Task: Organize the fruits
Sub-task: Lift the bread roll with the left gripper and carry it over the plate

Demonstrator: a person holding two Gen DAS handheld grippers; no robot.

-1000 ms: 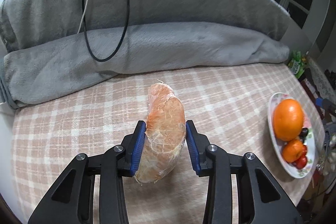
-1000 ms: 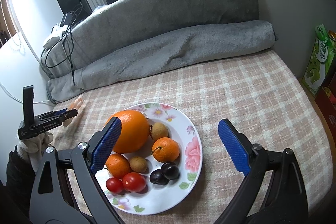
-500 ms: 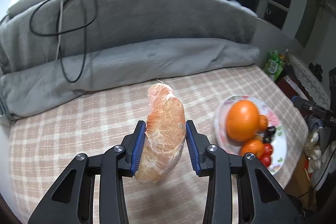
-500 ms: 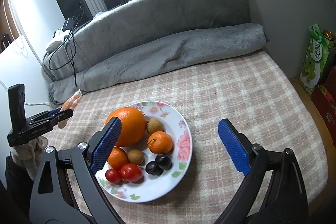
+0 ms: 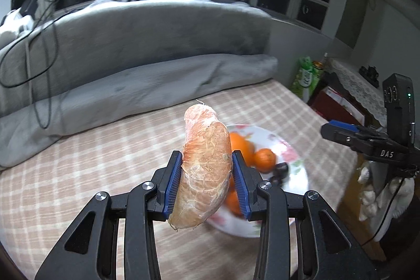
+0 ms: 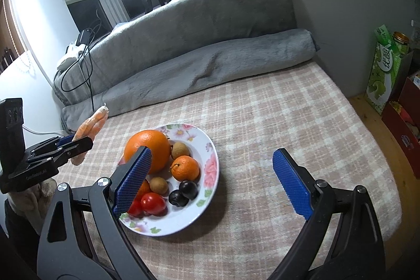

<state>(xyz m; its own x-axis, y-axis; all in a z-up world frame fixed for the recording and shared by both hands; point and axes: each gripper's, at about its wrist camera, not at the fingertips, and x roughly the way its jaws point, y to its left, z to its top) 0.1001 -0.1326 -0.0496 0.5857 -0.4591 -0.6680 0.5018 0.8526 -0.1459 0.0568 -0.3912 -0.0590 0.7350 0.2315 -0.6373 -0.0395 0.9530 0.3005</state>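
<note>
My left gripper (image 5: 207,185) is shut on a peeled pomelo wedge (image 5: 204,169), pale orange with white membrane, held upright in the air just left of the plate; the wedge also shows in the right wrist view (image 6: 90,126). The flowered white plate (image 6: 207,169) holds a big orange (image 6: 147,150), a mandarin (image 6: 185,167), kiwis, dark plums and cherry tomatoes (image 6: 153,204). It shows blurred in the left wrist view (image 5: 288,151). My right gripper (image 6: 210,183) is open and empty, low over the plate's near right side.
The surface is a checked pink-and-cream cloth (image 6: 275,122). Rolled grey blankets (image 6: 210,64) with black cables line the back. A green carton (image 6: 383,70) and red boxes (image 6: 401,130) stand at the right, past the cloth's edge.
My left gripper has carried the pomelo wedge rightward, so the plate now lies directly behind it. The right gripper has drawn back slightly and stays open.
</note>
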